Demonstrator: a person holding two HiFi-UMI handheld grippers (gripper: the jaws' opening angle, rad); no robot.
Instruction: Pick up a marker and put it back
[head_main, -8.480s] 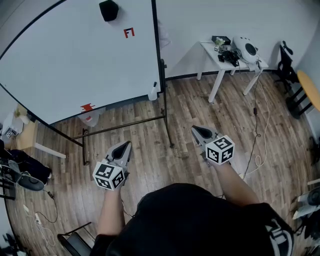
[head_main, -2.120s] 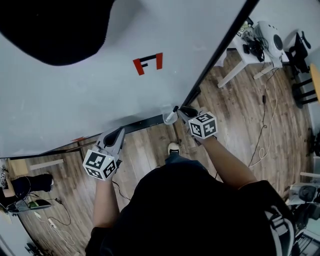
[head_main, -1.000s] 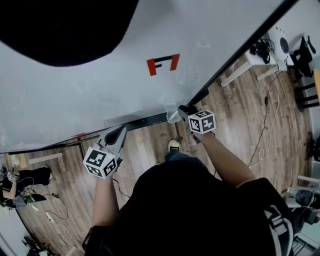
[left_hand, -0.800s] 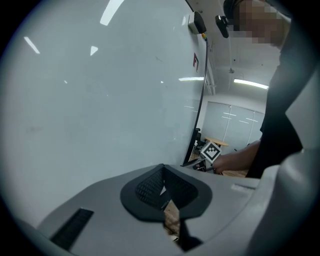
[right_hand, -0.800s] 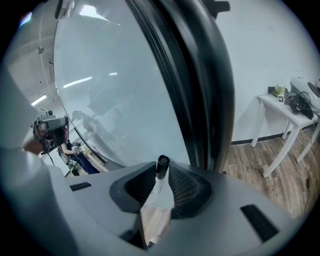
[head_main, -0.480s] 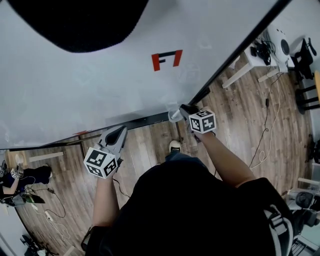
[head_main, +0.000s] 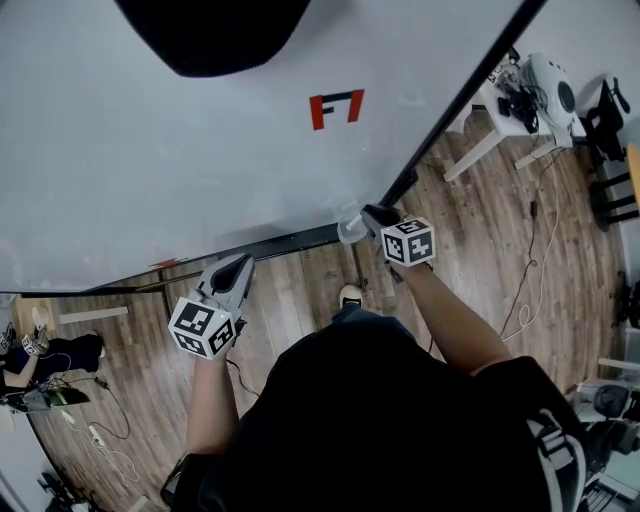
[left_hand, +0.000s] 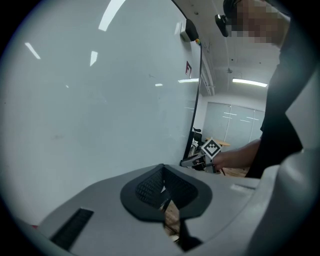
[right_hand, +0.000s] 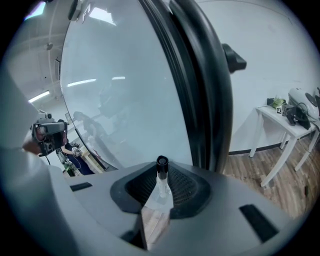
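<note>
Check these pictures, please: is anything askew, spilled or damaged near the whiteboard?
Nothing stands out. The right gripper is shut on a capped marker near a lower corner of the whiteboard; the left gripper is shut and empty. No spill or damage shows.

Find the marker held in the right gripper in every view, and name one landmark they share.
Head view: marker at centre, at the right gripper tip, beside the whiteboard's bottom edge.
Left gripper view: marker too small to make out; right gripper shows centre right.
Right gripper view: marker lower centre, between the shut jaws.
Shared landmark: black whiteboard frame.
</note>
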